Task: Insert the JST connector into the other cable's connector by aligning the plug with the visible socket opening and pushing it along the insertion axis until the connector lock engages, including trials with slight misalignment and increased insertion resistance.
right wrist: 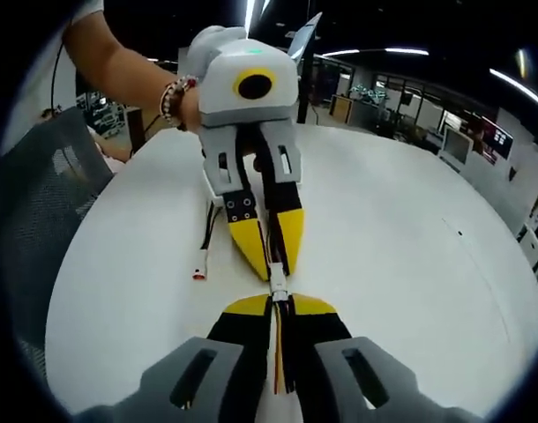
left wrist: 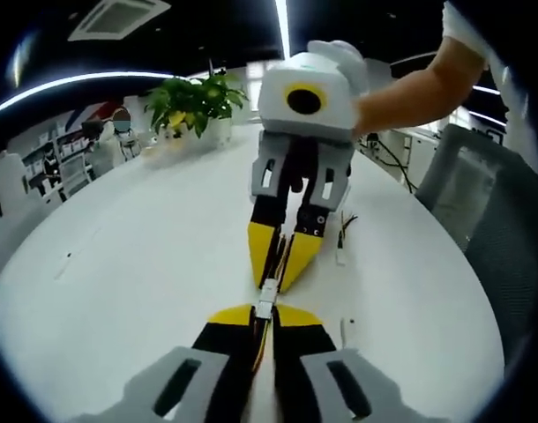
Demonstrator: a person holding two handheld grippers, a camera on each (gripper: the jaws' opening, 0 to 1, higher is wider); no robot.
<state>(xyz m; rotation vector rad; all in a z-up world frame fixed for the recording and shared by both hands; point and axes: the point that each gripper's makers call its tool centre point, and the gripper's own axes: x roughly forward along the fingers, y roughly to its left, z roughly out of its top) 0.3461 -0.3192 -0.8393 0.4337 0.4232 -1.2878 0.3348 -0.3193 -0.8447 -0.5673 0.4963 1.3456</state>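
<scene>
Two grippers tip to tip — left gripper, right gripper, each clamping a connector.

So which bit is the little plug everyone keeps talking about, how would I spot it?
Start with the big white round table, then find the two hand-held grippers meeting nose to nose over it, the left hand-held gripper facing the right hand-held gripper. The connector is the tiny white block bridging their yellow tips, unlike the loose cable lying apart on the tabletop.
</scene>
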